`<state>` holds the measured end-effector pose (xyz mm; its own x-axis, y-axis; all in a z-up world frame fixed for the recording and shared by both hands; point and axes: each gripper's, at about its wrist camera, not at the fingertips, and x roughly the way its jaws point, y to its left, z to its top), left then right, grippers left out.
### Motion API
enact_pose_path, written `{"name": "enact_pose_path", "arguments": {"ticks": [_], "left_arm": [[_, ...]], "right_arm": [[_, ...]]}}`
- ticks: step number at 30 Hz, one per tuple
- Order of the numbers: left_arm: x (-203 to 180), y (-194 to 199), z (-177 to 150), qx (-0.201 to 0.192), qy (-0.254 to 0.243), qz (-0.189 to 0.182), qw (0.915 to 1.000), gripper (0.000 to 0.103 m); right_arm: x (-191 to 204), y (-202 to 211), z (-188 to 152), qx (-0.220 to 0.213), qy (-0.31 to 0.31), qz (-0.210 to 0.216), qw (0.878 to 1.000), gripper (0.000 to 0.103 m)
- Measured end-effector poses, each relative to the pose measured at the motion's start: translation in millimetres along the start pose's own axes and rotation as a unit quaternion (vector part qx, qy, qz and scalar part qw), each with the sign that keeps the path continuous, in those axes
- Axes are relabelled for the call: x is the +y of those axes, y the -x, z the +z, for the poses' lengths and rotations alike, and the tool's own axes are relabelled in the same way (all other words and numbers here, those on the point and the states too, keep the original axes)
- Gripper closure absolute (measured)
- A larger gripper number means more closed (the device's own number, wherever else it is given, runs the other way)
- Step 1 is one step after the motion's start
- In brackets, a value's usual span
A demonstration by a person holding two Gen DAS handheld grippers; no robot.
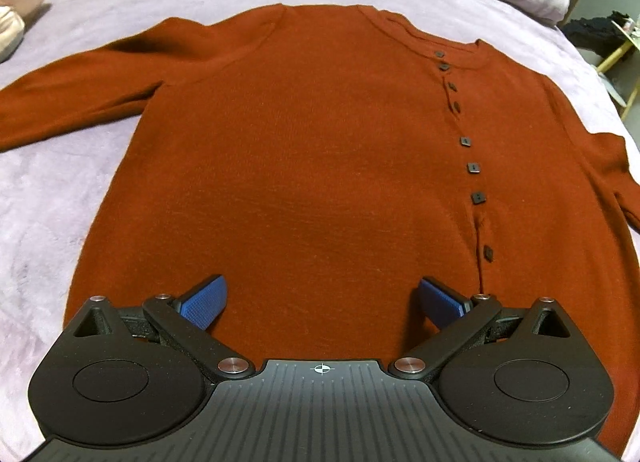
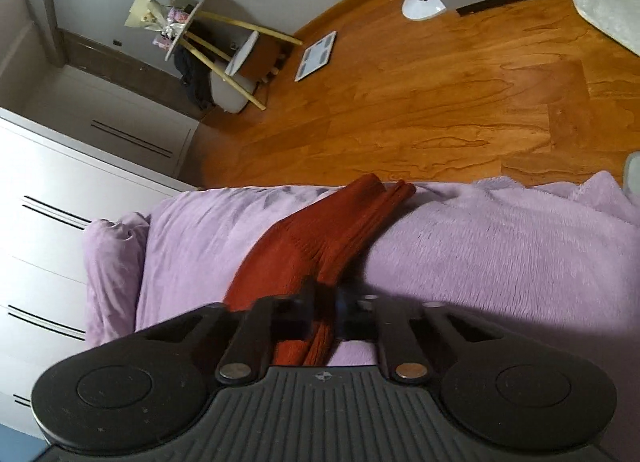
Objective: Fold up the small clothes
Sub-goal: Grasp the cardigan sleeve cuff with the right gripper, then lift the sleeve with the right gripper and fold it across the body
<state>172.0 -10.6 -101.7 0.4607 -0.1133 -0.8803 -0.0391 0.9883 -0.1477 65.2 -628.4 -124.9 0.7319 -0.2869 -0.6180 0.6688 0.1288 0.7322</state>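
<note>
Rust cardigan (image 1: pixel 312 150) lies flat, buttoned, on the purple blanket (image 1: pixel 52 198) — left gripper (image 1: pixel 322 302) hovers over its hem, blue pads (image 1: pixel 204 302) spread wide, nothing between them. Right gripper (image 2: pixel 324 310) is clamped on the sleeve (image 2: pixel 316 238) near the bed's edge.

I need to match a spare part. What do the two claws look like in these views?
Both are matte black: a ribbed central plate with a small white crosshair mark, two round housings, and linkage bars on silver pins. The left claw has blue textured pads. The right claw looks the same, its pads mostly hidden.
</note>
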Motion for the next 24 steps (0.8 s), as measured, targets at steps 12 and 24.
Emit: {"name": "enact_pose_path", "arguments": {"ticks": [12, 24], "left_arm": [[5.5, 2.8, 4.5, 0.010, -0.032, -0.028, 0.9991, 0.000], [-6.6, 1.5, 60.9, -0.005, 0.043, -0.196, 0.9797, 0.007]], "right_arm": [[169.1, 115.6, -192.8, -0.008, 0.475, 0.179, 0.862, 0.097], [116.7, 104.3, -331.2, 0.225, 0.465, 0.170, 0.839, 0.084]]}}
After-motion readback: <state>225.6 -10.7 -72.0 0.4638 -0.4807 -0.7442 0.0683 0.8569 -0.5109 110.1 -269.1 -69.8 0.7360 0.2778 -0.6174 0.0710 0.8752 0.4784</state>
